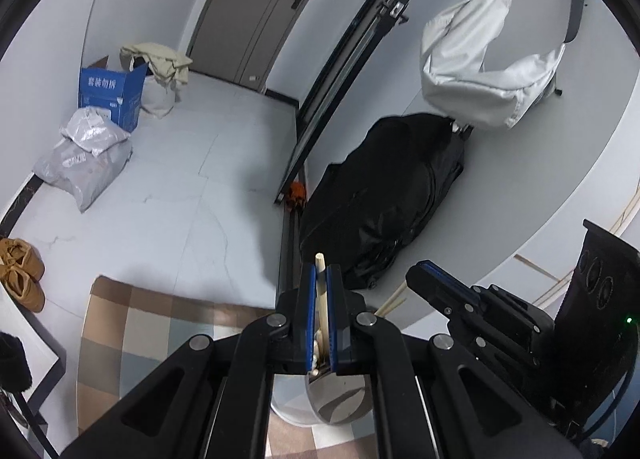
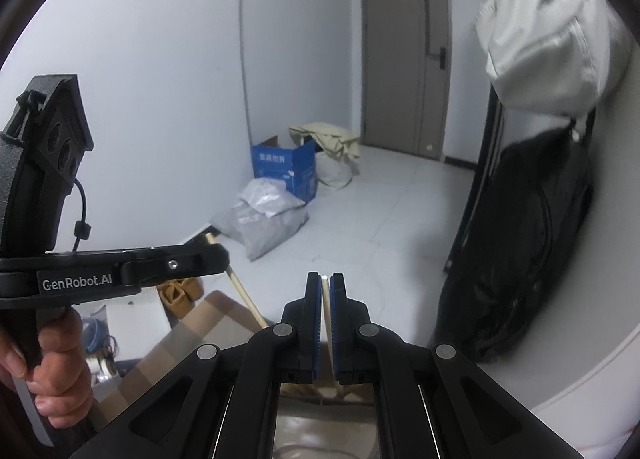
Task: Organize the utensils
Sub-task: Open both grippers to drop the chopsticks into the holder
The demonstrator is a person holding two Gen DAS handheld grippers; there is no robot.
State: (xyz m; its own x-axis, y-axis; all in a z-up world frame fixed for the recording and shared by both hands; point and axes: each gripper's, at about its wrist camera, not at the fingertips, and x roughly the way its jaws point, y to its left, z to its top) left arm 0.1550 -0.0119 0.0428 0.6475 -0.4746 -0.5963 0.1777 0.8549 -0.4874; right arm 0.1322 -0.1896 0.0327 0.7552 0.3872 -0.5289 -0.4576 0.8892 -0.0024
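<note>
Left wrist view, lower centre: your left gripper (image 1: 321, 273) clamps one chopstick (image 1: 320, 265). Right gripper (image 2: 326, 283) pinches another stick (image 2: 327, 299), likely for dropping both into the steel cup (image 1: 340, 399) below.

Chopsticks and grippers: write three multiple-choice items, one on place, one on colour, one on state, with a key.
1. Where does the blue carton stand?
A. on the floor by the wall
B. on the checked rug
C. on a chair

2. What colour are the pads of the left gripper?
A. red
B. blue
C. white

3. What is the right gripper doing?
A. gaping, nothing in it
B. shut on a chopstick
C. gripping a spoon

Key: 1 A, it sits on pale floor beside the wall; 2 B, blue strips line both fingers; 3 B, a pale stick is pinched between its pads.
</note>
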